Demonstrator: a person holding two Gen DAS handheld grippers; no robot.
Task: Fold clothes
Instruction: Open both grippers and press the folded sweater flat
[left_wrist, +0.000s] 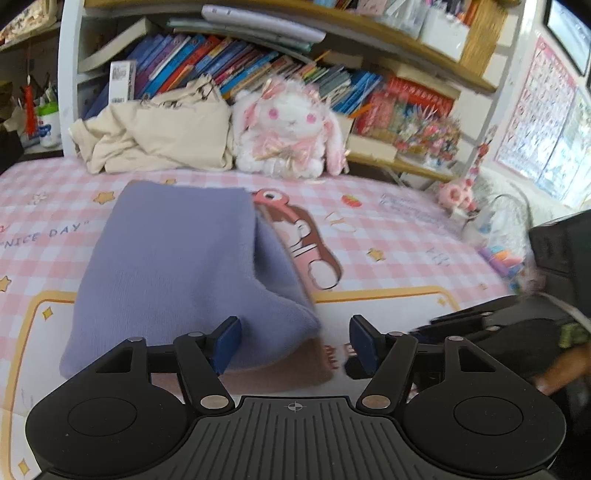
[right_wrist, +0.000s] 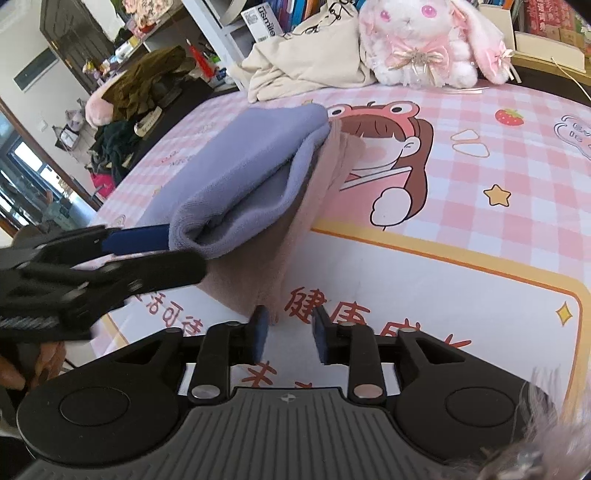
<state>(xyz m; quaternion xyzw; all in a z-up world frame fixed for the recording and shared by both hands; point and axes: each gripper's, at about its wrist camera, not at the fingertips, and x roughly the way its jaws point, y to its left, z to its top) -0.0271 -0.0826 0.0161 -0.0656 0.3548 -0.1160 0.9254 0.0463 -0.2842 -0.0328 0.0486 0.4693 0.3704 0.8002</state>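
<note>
The folded lavender knit garment (right_wrist: 240, 177) lies on the pink checked sheet (right_wrist: 498, 155), its layers gaping. Left gripper (left_wrist: 293, 341): jaws wide apart, empty, with the garment's corner at 11 o'clock. Right gripper (right_wrist: 288, 334): jaws partly apart, empty.

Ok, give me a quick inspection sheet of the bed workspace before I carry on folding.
Surface: pink checked sheet, cartoon print.
Job's things: purple garment folded over, pink garment beneath it.
Clutter: plush rabbit, beige clothes heap, small pink toy.
Grippers: left gripper jaws open, beside the purple corner; right gripper jaws open, nothing between.
Cables: nothing seen.
Surroundings: bookshelf, wall posters.
</note>
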